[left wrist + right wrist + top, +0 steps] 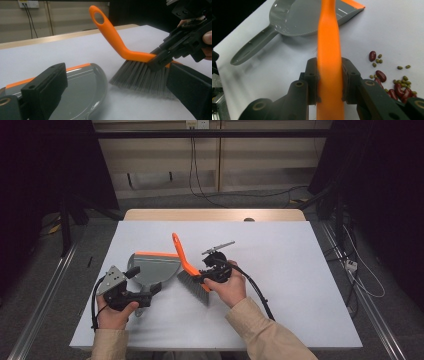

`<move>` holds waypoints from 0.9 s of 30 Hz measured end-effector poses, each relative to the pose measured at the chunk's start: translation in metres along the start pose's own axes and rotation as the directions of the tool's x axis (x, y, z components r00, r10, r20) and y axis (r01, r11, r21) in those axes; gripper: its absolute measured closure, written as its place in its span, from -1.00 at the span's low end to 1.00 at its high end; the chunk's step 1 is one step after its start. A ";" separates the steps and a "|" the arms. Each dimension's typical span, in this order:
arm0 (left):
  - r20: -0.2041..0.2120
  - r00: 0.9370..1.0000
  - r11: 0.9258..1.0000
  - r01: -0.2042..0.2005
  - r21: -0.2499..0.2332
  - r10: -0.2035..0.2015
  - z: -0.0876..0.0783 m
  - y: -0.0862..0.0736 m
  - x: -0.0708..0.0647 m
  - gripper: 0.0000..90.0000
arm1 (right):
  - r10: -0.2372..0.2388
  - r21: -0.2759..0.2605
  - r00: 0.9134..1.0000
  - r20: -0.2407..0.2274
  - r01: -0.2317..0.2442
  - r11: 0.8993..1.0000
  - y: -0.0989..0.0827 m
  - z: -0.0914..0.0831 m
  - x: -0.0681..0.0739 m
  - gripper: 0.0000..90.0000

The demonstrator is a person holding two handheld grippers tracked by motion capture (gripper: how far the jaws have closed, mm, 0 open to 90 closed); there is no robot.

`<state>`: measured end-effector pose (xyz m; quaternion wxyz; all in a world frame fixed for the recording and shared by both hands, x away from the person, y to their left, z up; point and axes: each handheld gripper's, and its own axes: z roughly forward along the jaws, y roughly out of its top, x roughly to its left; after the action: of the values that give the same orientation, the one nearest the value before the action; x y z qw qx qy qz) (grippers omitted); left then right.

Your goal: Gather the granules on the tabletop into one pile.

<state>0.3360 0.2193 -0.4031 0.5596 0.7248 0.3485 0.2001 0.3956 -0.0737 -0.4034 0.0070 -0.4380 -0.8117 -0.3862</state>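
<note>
Right gripper (pixel 204 279): jaws clamped on the back of the orange brush (pixel 329 55), handle rising up and away, grey bristles (pixel 140 77) down on the white table (pixel 300 270). Grey dustpan (pixel 155 266) lies flat just left of the bristles, orange lip on its far edge. Left gripper (pixel 152 290): sits at the pan's near end; jaws stand apart in its own view, the pan between them; cannot tell if they touch it. Red beans and small green beans (pixel 397 85) lie scattered beside the brush on the side away from the pan. Cables cross the floor beyond the table.
</note>
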 end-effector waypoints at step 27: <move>-0.004 1.000 1.000 0.003 0.000 -0.003 -0.001 0.000 0.000 -0.92 | 0.102 -0.017 0.989 0.103 -0.101 0.995 -0.002 -0.013 -0.040 0.58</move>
<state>0.3353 0.2197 -0.4028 0.5593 0.7239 0.3504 0.2008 0.4147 -0.1104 -0.4091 -0.0179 -0.4983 -0.7854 -0.3669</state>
